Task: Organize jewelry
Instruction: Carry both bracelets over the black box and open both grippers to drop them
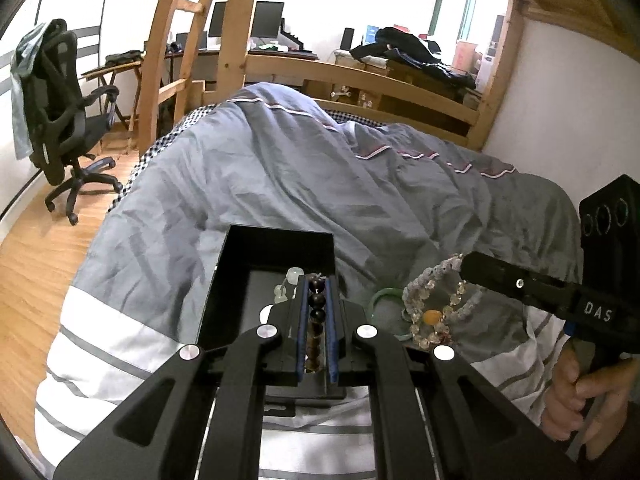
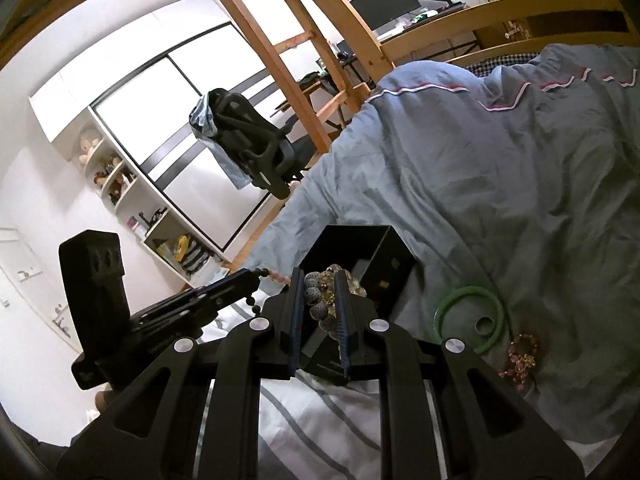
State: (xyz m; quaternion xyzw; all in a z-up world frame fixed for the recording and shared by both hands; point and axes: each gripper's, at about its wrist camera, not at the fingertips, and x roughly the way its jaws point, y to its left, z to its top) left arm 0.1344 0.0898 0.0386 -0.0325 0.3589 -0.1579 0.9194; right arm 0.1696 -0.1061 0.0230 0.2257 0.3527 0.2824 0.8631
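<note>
A black open jewelry box [image 1: 240,264] [image 2: 396,252] sits on the grey bed cover. My left gripper [image 1: 316,292] is shut on a dark brown bead bracelet [image 1: 317,308], held over the box; a pale bead item [image 1: 292,278] lies inside. My right gripper [image 2: 320,284] [image 1: 466,270] is shut on a cluster of pale bead bracelets [image 2: 318,300] [image 1: 436,304], held just right of the box. A green bangle [image 2: 470,316] [image 1: 384,294] lies on the cover, with a pink-red bead bracelet [image 2: 522,356] beside it.
Rumpled grey duvet [image 1: 360,184] covers the bed, with striped white bedding [image 1: 120,344] at the near edge. Wooden bunk frame and ladder [image 1: 176,52] stand behind. A black office chair [image 1: 64,120] sits on the wood floor at left. A white wall runs along the right.
</note>
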